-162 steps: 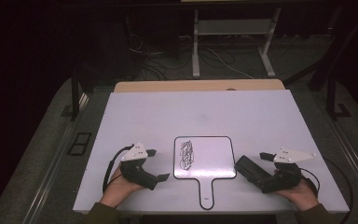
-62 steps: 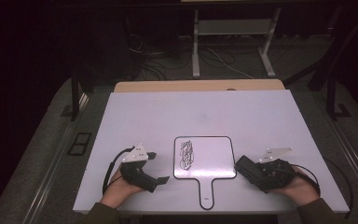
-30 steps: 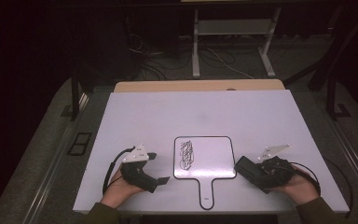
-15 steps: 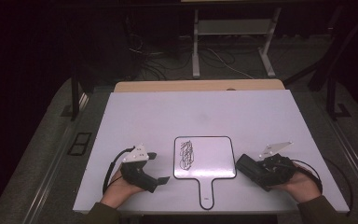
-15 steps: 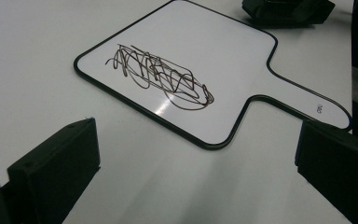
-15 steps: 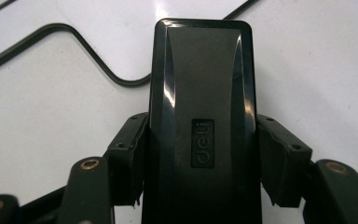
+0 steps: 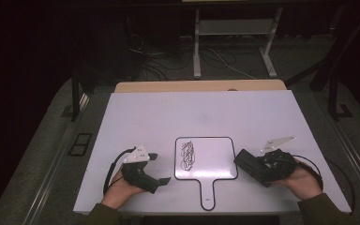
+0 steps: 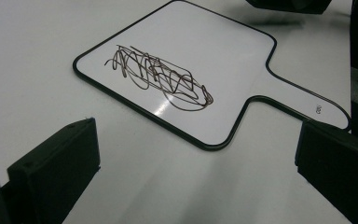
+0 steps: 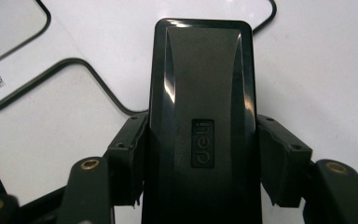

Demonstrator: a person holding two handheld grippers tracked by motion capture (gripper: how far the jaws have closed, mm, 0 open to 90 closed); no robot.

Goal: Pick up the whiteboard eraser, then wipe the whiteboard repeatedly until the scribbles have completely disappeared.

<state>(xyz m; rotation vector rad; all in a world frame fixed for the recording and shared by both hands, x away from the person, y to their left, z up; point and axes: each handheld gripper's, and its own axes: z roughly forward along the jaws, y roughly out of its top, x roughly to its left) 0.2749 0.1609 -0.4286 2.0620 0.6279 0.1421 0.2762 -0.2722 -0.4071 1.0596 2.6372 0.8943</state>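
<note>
A paddle-shaped whiteboard (image 7: pixel 215 157) lies flat near the table's front edge, with a dark scribble (image 7: pixel 187 155) on its left half. In the left gripper view the whiteboard (image 8: pixel 233 60) and its scribble (image 8: pixel 158 77) lie just ahead of the jaws. My left gripper (image 7: pixel 160 168) rests left of the board, open and holding nothing; its jaws (image 8: pixel 198 140) stand wide apart. My right gripper (image 7: pixel 262 169) is right of the board, shut on a black eraser (image 7: pixel 247 164) that points at the board's right edge. In the right gripper view the eraser (image 9: pixel 203 93) sits between the pads (image 9: pixel 275 163), above the board's handle (image 9: pixel 32 79).
The white tabletop (image 7: pixel 206 112) stretches bare beyond the board. A wooden strip (image 7: pixel 201 86) runs along its far edge. A metal stand (image 7: pixel 234 42) and cables are on the dark floor behind. Each gripper trails a black cable near the front corners.
The right gripper has tilted and lifted slightly with the eraser, whose tip has edged toward the board. The left gripper and the whiteboard have stayed put.
</note>
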